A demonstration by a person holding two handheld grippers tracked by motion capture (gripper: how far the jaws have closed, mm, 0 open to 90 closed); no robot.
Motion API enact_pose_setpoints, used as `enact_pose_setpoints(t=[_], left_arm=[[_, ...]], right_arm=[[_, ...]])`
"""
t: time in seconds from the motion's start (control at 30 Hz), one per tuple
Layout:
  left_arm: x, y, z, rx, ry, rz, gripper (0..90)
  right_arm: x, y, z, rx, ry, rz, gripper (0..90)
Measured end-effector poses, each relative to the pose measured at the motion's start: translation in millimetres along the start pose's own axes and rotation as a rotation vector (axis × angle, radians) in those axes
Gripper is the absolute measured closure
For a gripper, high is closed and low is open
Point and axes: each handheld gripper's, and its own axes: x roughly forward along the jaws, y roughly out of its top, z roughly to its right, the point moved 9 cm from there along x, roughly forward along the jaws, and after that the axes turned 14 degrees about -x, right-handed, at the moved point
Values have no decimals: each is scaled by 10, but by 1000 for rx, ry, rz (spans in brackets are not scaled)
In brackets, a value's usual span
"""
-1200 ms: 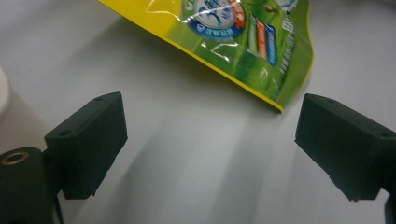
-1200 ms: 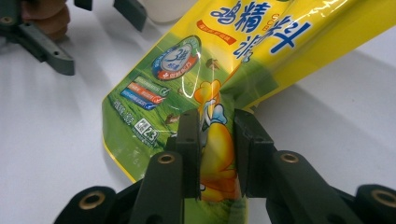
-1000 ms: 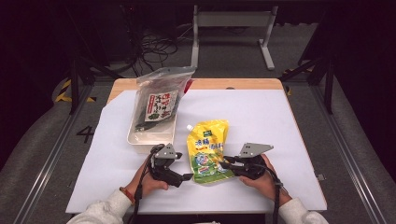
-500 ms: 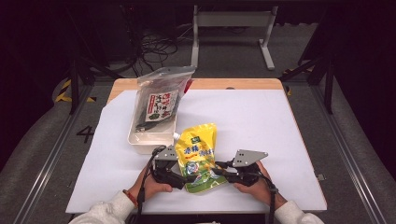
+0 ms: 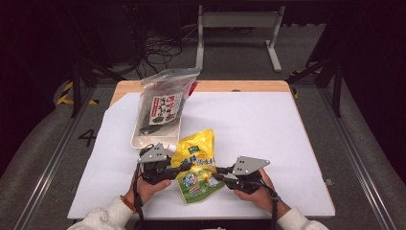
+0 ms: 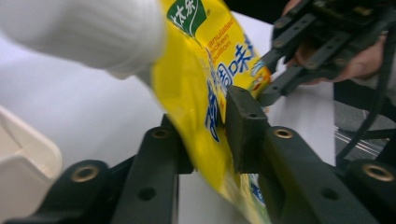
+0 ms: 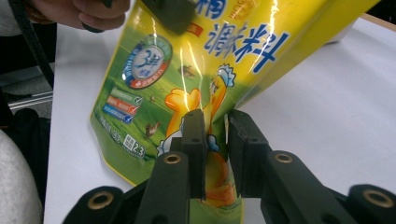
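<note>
Two grippers: both clamp one yellow pouch [image 5: 196, 165], low in the middle of the high view.
Left gripper [image 5: 173, 166]: jaws have just been closing, now pinched on the pouch's left edge.
Right gripper [image 5: 219, 175]: jaws narrow, gripping the pouch's right edge.
Pouch: held between the hands above the white table [image 5: 268, 139].
White tray [image 5: 158, 139]: just above the pouch, holding a clear bag [image 5: 160, 108].

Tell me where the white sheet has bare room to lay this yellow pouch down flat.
The right half of the white sheet, beyond the yellow pouch toward the far right corner, is bare. The left side is crowded: white tray holding the clear bag.
</note>
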Motion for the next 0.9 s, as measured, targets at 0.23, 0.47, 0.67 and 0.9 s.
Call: enact_pose_setpoints(t=[0.23,0.47,0.67,0.9], left_arm=[[-108,29,94,53,-40,2,860],[-153,70,166,96,-59,0,878],[-175,106,219,150,-71,-9,880],[-218,124,211,156,-48,1,880]], right_arm=[[-20,69,11,9,15,27,763],[-135,148,35,-7,13,44,744],[-349,48,186,47,-45,32,639],[-467,-231,259,78,-72,-65,499]])
